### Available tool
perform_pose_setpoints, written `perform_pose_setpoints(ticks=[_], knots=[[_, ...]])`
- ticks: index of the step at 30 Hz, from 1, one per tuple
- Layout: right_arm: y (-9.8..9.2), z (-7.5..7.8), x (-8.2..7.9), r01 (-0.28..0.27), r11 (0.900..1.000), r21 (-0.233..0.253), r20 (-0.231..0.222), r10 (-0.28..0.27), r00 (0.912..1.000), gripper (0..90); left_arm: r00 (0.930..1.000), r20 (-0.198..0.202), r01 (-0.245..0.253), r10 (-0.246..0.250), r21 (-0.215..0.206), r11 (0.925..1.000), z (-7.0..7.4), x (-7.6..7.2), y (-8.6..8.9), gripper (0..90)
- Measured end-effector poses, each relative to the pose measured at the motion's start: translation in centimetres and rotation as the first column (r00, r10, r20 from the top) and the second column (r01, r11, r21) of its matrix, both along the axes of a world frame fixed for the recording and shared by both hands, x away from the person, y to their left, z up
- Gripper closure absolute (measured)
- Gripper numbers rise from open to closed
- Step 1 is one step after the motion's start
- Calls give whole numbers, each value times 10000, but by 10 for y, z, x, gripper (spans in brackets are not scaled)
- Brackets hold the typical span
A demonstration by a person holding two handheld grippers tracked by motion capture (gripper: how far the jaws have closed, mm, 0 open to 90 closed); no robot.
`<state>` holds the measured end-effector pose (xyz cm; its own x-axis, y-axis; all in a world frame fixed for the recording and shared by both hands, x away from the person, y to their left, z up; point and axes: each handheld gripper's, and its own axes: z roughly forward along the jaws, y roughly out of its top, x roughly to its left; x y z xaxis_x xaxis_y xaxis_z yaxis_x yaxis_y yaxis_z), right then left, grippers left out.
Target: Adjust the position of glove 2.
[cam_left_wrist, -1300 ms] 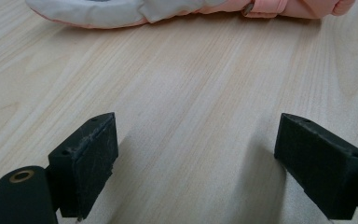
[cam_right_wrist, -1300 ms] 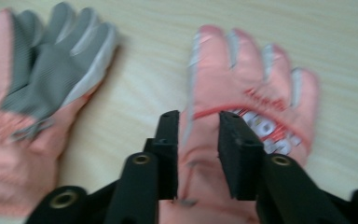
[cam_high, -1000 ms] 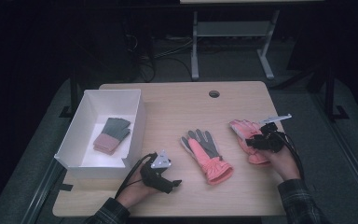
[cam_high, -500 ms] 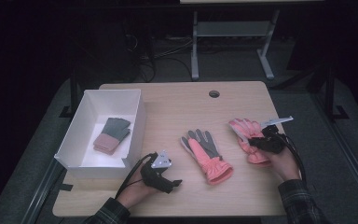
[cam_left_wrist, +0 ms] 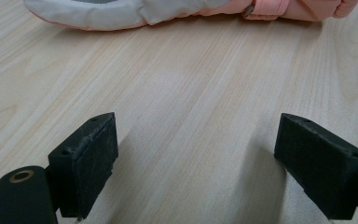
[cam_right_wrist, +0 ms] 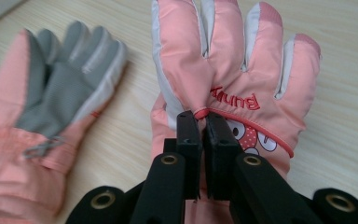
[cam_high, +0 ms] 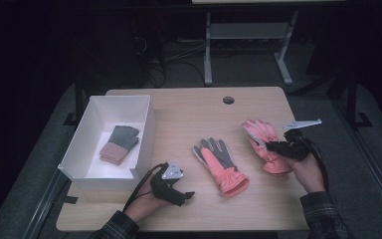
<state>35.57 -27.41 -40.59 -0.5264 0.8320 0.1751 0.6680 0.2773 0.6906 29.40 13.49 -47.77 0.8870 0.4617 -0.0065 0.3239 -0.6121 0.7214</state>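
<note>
In the high view, the right hand-held gripper [cam_high: 270, 146] is lying over the right pink glove [cam_high: 266, 144] on the right side of the wooden table [cam_high: 199, 112], its jaw tips hard to make out against the padded fabric, and the person's hand is covering the cuff end. The second pink glove [cam_high: 221, 164] is lying palm up near the table middle, showing grey palm panels and a gathered cuff. The left hand-held gripper [cam_high: 186, 195] is resting on the table near the front edge, just beside a white rectangular box [cam_high: 142, 142] that is holding a folded grey-and-pink item [cam_high: 119, 144] too small to identify. In the left gripper view, the two black block-shaped jaws are standing well apart over bare light wood grain, gripping nothing; the second pink glove [cam_left_wrist: 168, 10] is lying beyond them, cut off by the top edge. In the right gripper view, the jaws are standing pressed together, pinching a raised fold of the quilted right pink glove [cam_right_wrist: 242, 84] at the red seam below its fingers, beside red lettering and a printed figure that the jaws are partly hiding. The second pink glove [cam_right_wrist: 51, 102] is lying to the left, apart from the pinched one and cut off at the left edge.
</note>
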Motion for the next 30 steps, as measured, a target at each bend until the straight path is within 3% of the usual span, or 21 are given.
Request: perform_pose_setpoints(ticks=[12, 22, 30], knots=[[37, 36, -7, -824, 9962, 275, 240, 817, 9964, 857, 10000, 33, 10, -10, 15, 10000, 0, 1, -1, 126], [88, 46, -14, -1678, 9857, 187, 94, 1676, 9858, 856, 10000, 18, 16, -16, 23, 10000, 0, 1, -1, 126], [120, 46, -14, -2255, 9742, 121, -46, 2255, 9742, 856, 10000, 17, 10, -10, 8, 10000, 0, 1, -1, 126]])
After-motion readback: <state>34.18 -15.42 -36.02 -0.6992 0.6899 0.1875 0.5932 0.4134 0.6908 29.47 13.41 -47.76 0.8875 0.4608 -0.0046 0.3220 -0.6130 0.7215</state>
